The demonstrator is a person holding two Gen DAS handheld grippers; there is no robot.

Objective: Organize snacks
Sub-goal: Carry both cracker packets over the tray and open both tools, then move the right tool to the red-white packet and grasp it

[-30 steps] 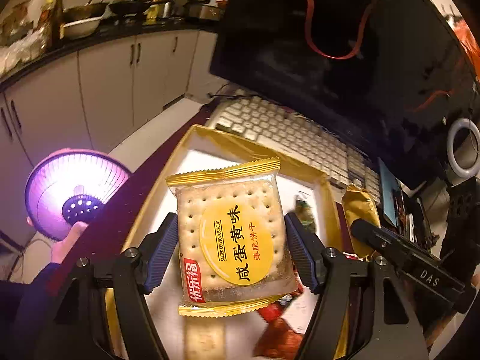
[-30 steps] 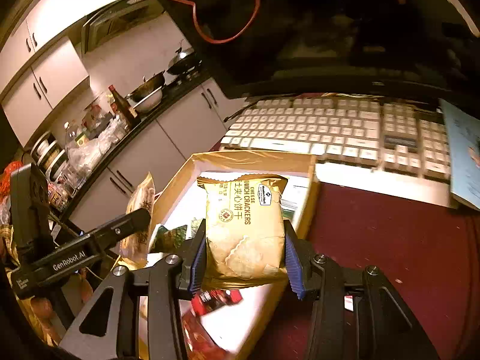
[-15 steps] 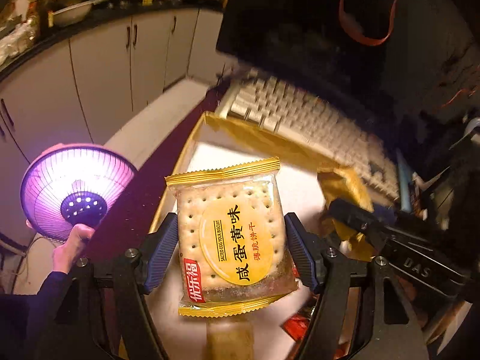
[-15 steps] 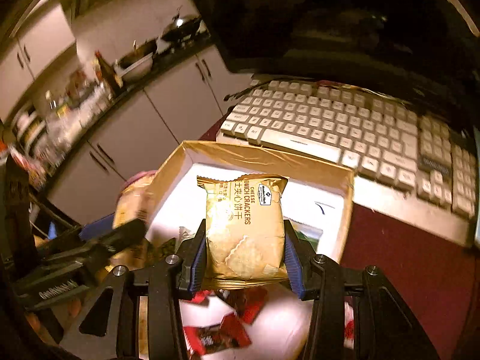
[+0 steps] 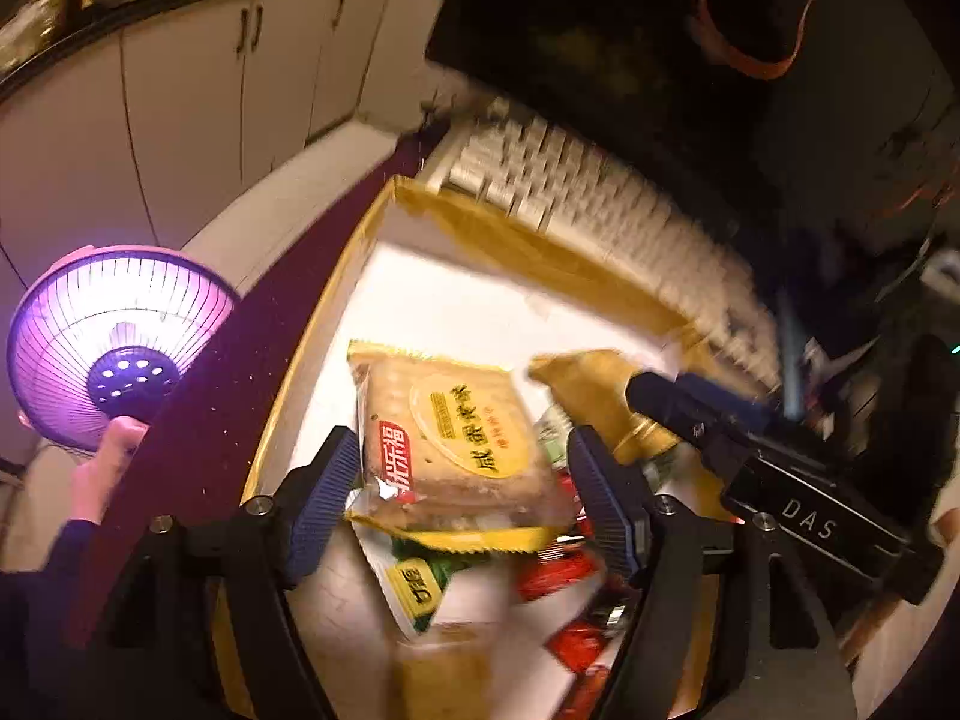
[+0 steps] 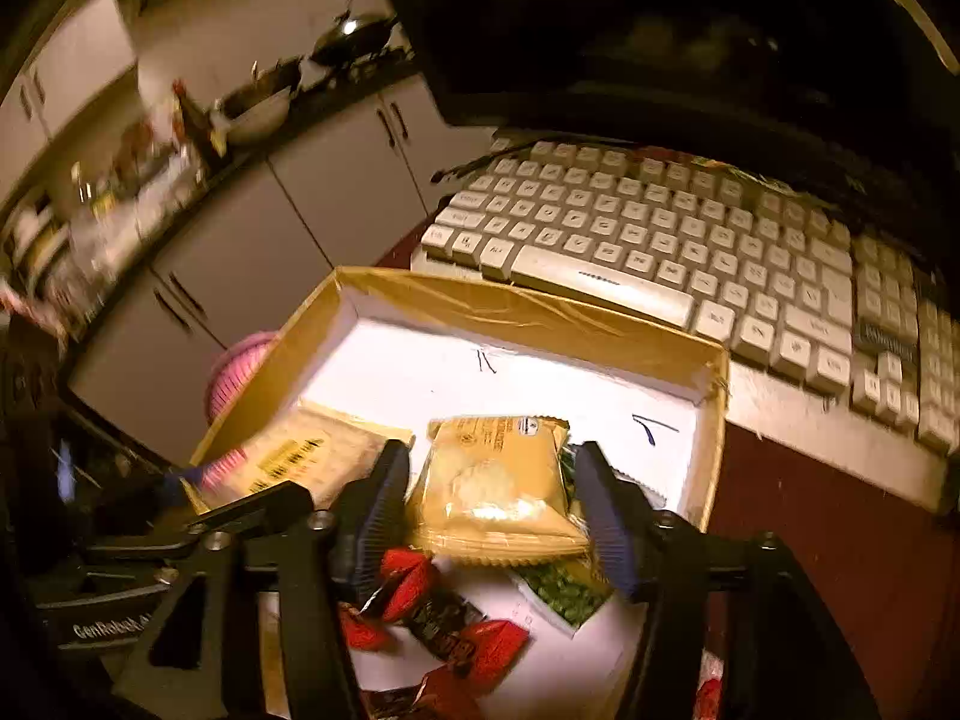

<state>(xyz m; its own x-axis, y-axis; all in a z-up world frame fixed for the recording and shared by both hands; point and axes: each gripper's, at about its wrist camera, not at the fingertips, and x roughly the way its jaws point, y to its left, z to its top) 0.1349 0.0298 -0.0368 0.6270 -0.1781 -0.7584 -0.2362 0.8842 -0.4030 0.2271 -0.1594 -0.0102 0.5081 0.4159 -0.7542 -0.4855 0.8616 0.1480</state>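
Left wrist view: both grippers' jaws stand apart, crackers loose in the box (image 5: 336,312), keyboard (image 5: 600,204) just behind.

So the left gripper (image 5: 465,468), black with blue ribbed pads, has its jaws spread apart with a yellow-edged clear packet of square egg-yolk crackers (image 5: 447,441) lying tilted between them, maybe brushing the left pad, hard to tell. All of this is over a shallow gold-rimmed white cardboard box (image 5: 420,300). The right gripper (image 5: 696,405) reaches in beside a gold packet (image 5: 591,390). Red wrappers (image 5: 558,570) and a green-yellow sachet (image 5: 420,588) lie in the box. A beige keyboard (image 5: 600,204) sits behind it, and a glowing purple heater (image 5: 114,342) is off left.
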